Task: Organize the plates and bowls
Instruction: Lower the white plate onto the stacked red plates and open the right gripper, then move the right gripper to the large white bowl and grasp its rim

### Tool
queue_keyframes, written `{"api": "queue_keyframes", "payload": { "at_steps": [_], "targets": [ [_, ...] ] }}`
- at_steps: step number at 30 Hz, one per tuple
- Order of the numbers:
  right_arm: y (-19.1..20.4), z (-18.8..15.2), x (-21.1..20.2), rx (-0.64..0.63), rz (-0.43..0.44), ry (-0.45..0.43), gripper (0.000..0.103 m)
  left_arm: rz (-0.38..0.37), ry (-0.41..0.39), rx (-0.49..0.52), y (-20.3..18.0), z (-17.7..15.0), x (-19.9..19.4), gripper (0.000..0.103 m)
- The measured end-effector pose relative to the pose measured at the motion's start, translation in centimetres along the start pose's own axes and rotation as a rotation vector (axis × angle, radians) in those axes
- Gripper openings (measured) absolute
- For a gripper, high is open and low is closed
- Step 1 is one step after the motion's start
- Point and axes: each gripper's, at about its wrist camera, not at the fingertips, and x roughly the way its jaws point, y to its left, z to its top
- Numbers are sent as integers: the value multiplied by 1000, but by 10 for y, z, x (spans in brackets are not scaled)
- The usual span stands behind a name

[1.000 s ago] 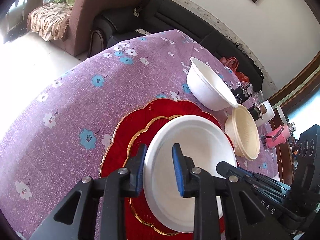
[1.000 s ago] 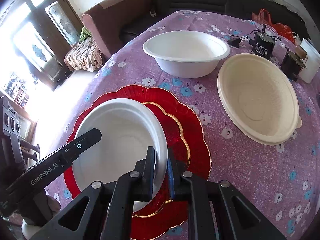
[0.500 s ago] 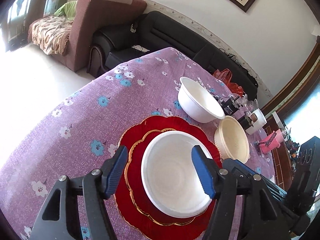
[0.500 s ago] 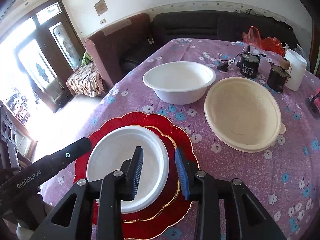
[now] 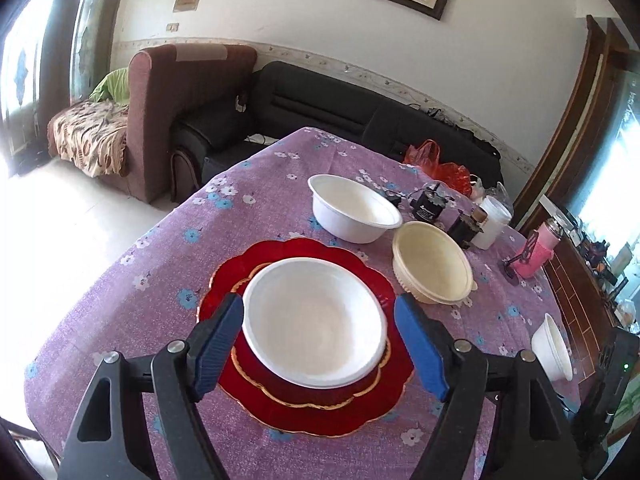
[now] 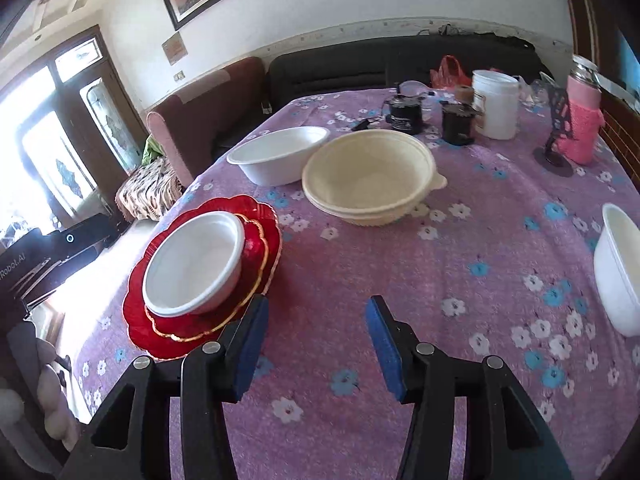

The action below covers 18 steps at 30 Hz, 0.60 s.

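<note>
A white plate-bowl (image 5: pixel 316 320) (image 6: pixel 196 264) rests on two stacked red plates with gold rims (image 5: pixel 292 404) (image 6: pixel 256 220). My left gripper (image 5: pixel 320 348) is open above it, its jaws wide on either side, touching nothing. My right gripper (image 6: pixel 316 344) is open and empty over bare cloth to the right of the red plates. A large white bowl (image 5: pixel 354 208) (image 6: pixel 280 154) and a cream bowl (image 5: pixel 434 268) (image 6: pixel 370 174) stand farther back. A small white bowl (image 5: pixel 554 348) (image 6: pixel 620 268) stands at the right.
The table has a purple flowered cloth (image 6: pixel 460 264). At the far end stand two black devices (image 6: pixel 406 114), a white jar (image 6: pixel 496 104) and a pink bottle (image 6: pixel 580 128). Sofas (image 5: pixel 320 108) lie beyond the table edge.
Both grippers let go of the white plate-bowl, opened wide and pulled back and up. The plate-bowl now lies flat on the red plates. The right gripper has swung to the right.
</note>
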Motion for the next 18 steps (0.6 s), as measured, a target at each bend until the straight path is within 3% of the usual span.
{"api": "queue_keyframes", "payload": {
  "at_steps": [9, 14, 18],
  "targets": [
    [-104, -49, -58, 288, -50, -67, 57, -104, 34, 128, -58, -23, -6, 80],
    [-170, -58, -118, 429, -172, -200, 57, -120, 60, 158, -76, -33, -1, 80],
    [-228, -49, -150, 548, -343, -285, 65, -137, 76, 175, -88, -39, 1, 80]
  ]
}}
